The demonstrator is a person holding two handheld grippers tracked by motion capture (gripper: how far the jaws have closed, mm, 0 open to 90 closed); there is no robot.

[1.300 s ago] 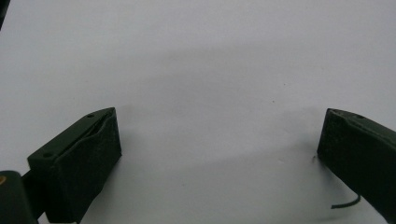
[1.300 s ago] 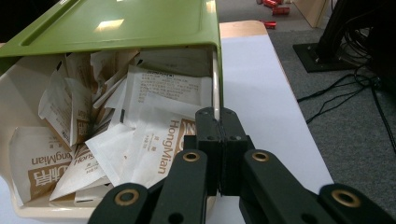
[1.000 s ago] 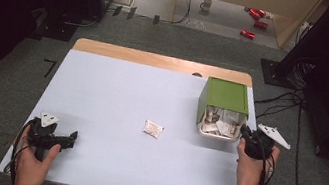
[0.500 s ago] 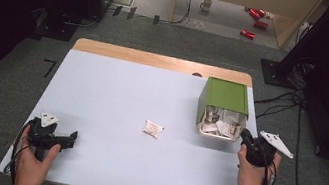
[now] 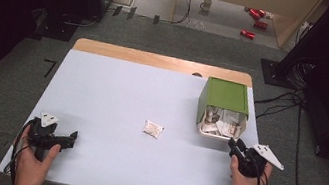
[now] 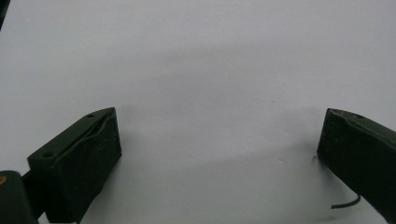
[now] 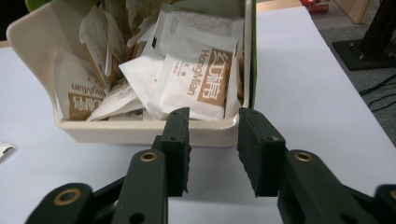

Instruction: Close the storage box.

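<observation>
White sachets [image 7: 201, 84] printed with brown labels are packed in the box [image 7: 140, 133], which lies tipped on its side with its cream mouth facing the right gripper [image 7: 212, 149]. The right gripper is seen low over the table [image 5: 116, 94], just short of the box's rim; its jaws have just been opening and now stand partly apart, with nothing between them. The front-most sachet is seen directly ahead of the gap, just past the rim and untouched by the pads. In the high view the box [image 5: 225, 95] shows a green outer shell, and the right gripper [image 5: 237, 147] is held just in front of its open end. A single sachet [image 5: 153, 129] lies flat on the table, well to the left of the right gripper and apart from the box. The left gripper [image 6: 219, 154] is held at the near left corner, far from the box, its jaws spread wide over bare table with nothing between them.
</observation>
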